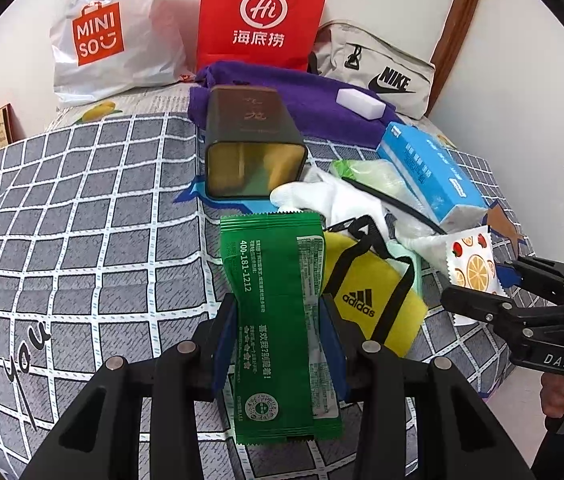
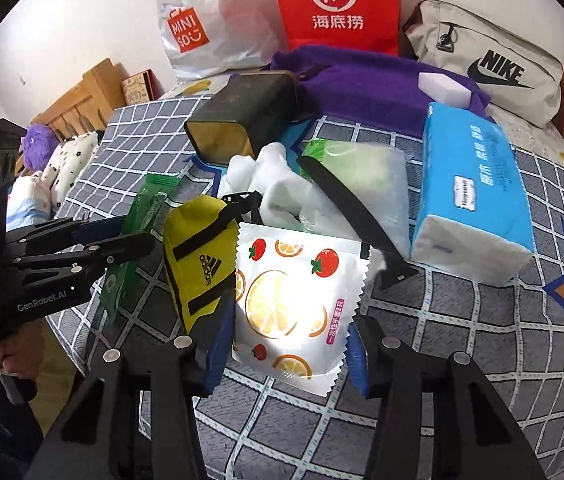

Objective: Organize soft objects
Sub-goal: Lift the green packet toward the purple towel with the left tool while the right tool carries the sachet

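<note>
My left gripper (image 1: 279, 344) is shut on a long green packet (image 1: 277, 312), which sticks out upright between the blue pads; from the right wrist view this gripper (image 2: 129, 236) and the green packet (image 2: 141, 208) are at the left. My right gripper (image 2: 288, 350) is shut on a white packet printed with oranges and tomatoes (image 2: 290, 300), its pads against both side edges. In the left wrist view that fruit packet (image 1: 470, 264) stands up in the right gripper (image 1: 486, 280). A yellow adidas pouch (image 1: 366, 280) (image 2: 197, 256) lies between the two grippers.
On the grey checked bed cover (image 1: 81, 208) lie a dark tin (image 1: 253, 144) on its side, a white cloth (image 1: 322, 196), a blue tissue pack (image 1: 430, 168), a purple towel (image 1: 310, 96) with a white block (image 1: 360, 102). MINISO bag (image 1: 109, 36), red bag (image 1: 261, 16), Nike bag (image 1: 378, 68) line the wall.
</note>
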Available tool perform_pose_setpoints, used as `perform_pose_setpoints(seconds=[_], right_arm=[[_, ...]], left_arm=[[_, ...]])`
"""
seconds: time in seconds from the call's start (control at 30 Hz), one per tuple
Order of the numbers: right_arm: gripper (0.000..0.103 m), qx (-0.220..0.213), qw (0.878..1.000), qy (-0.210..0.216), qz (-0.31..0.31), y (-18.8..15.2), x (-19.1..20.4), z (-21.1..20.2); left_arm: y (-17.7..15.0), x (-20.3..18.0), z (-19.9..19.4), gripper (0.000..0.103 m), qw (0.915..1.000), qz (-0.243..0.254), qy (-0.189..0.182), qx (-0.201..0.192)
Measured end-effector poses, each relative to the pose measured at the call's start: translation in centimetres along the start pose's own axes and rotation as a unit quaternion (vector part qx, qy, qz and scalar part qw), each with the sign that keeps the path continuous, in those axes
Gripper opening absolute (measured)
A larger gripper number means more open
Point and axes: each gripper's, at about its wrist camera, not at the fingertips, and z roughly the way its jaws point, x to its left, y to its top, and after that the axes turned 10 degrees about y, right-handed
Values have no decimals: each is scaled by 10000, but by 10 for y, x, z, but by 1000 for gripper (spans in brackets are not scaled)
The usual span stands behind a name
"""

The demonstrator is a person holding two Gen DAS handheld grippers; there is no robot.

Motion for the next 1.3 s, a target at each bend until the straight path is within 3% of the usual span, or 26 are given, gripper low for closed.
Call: perform_pose_setpoints(seconds=[0.27,0.57,0.77,1.3], right_arm=[[49,-146,9996,242,41,-1,-6,-23],[49,-405,9990,115,-122,9,-15,-51],[49,-542,9985,54,-96,27,-30,-64],[50,-789,9968,-94,60,89,-65,-72]], left_arm=[[6,3,-10,38,9999,-97,88,-33],[24,-3,-20,38,9998,-42,124,-154],[43,-6,-18,38,9998,-86,26,-167],[90,-7,-13,38,9995,-149,200,-173]])
